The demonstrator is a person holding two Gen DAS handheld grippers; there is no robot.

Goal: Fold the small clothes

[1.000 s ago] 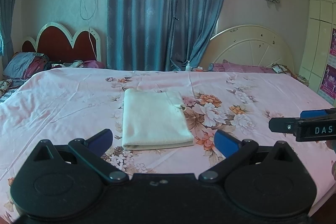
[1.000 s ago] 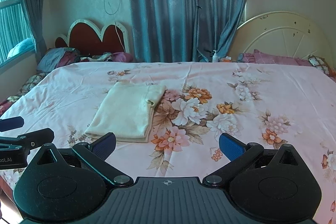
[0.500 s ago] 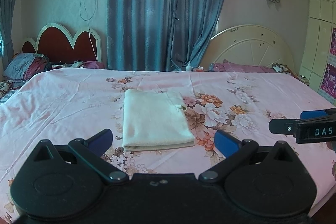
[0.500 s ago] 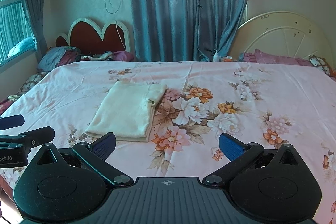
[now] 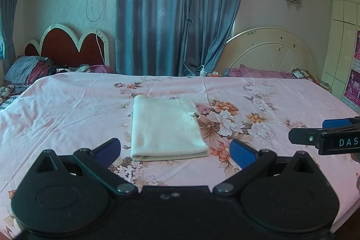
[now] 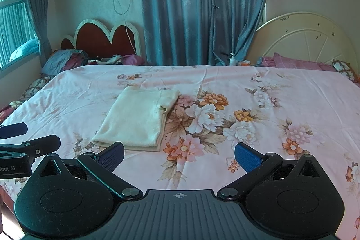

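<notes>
A cream garment lies folded into a flat rectangle on the pink floral bedsheet. In the right wrist view the same folded garment sits left of centre. My left gripper hovers open just in front of the garment's near edge, with nothing between its blue pads. My right gripper is open too, to the right of the garment's near corner and empty. Each gripper shows at the edge of the other's view: the right gripper on the right, the left gripper on the left.
Pillows and bunched clothes lie by the red headboard at the far left. A cream headboard, pink pillows and a pump bottle stand along the far side. Blue curtains hang behind. The bed's right edge drops near a wardrobe.
Both views have shifted only slightly; the garment sits a touch further away. Both grippers stay open and empty.
</notes>
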